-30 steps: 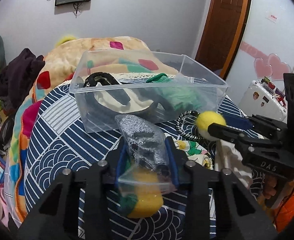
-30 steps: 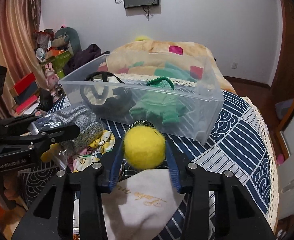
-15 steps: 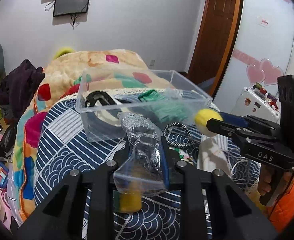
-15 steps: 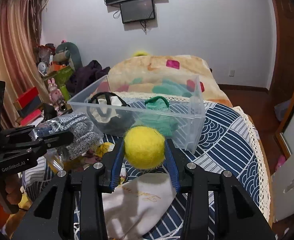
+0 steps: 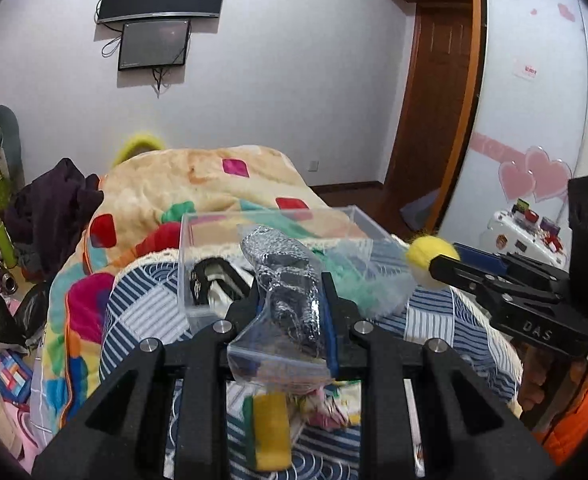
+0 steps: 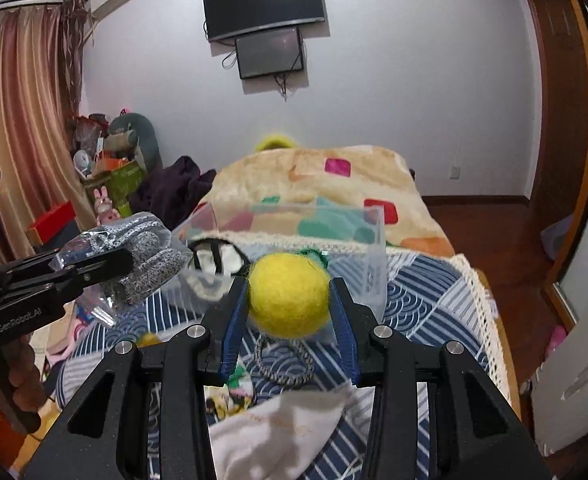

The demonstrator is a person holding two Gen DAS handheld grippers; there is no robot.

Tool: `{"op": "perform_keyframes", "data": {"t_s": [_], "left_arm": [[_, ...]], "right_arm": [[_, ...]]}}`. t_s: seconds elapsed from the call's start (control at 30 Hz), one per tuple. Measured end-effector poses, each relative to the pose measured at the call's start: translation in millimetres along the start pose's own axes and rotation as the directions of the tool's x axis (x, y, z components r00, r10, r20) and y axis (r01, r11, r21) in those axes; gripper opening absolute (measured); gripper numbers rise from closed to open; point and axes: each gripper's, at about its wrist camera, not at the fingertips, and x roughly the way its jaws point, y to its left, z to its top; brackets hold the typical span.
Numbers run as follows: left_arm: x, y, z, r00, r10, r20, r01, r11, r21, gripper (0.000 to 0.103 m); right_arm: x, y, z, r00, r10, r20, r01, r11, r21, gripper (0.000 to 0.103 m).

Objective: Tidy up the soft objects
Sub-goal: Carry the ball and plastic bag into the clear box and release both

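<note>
My left gripper [image 5: 292,292] is shut on a clear plastic bag holding a grey knitted item [image 5: 286,280], lifted above the bed. It also shows at the left of the right wrist view [image 6: 134,248]. My right gripper [image 6: 290,292] is shut on a yellow felt ball [image 6: 288,294], also seen at the right of the left wrist view [image 5: 429,254]. Ahead of both stands a clear plastic bin [image 6: 373,256] on the bed, holding a black and white item [image 5: 214,284] and a green soft item [image 5: 349,280].
The bed has a blue patterned cover [image 6: 425,300] and a beige blanket [image 5: 198,184]. A braided ring [image 6: 284,364], a white cloth [image 6: 274,428] and a yellow sponge [image 5: 272,428] lie below the grippers. Clutter stands at the left, a door [image 5: 433,92] at the right.
Both grippers have risen and drawn back from the bin, keeping the bagged knit and the yellow ball. The bin now looks smaller and lower.
</note>
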Motion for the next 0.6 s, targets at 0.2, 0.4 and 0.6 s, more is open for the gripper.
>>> {"op": "perform_keyframes", "data": {"t_s": [0.2, 0.4, 0.6], "left_arm": [[21.7, 2.9, 16.1, 1.000, 0.014, 0.005, -0.014, 1.000, -0.017, 0.024], [56.7, -1.5, 25.6, 0.999, 0.035, -0.030, -0.036, 0.999, -0.008, 0.024], [83.5, -5.2, 25.2, 0.995, 0.067, -0.078, -0.066, 0.998, 0.017, 0.024]], "right_arm": [[5.7, -3.0, 16.8, 0.999, -0.030, 0.031, 0.031, 1.000, -0.006, 0.038], [23.7, -7.3, 23.2, 0.998, -0.057, 0.014, 0.057, 0.998, 0.012, 0.038], [48.8, -9.8, 23.3, 0.996, -0.079, -0.044, 0.080, 0.997, 0.017, 0.038]]}}
